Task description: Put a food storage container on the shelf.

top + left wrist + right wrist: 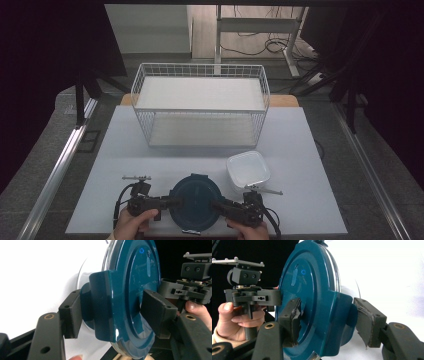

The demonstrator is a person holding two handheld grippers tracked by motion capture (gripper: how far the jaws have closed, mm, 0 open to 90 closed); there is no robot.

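A round container with a dark teal lid [194,202] sits at the near edge of the table, between my two grippers. My left gripper [176,202] comes in from its left side and my right gripper [216,205] from its right. In the left gripper view the left gripper [113,313] is shut on the lid's side clasp [100,297], with one pad under the clasp and the other on the lid [135,277]. In the right gripper view the right gripper [329,321] is shut the same way on the opposite clasp [339,315].
A white wire basket [200,105] with two shelves stands at the back of the white table [300,150]. A square white tub [248,170] rests just behind and to the right of the round container. The table's near edge lies right under my hands.
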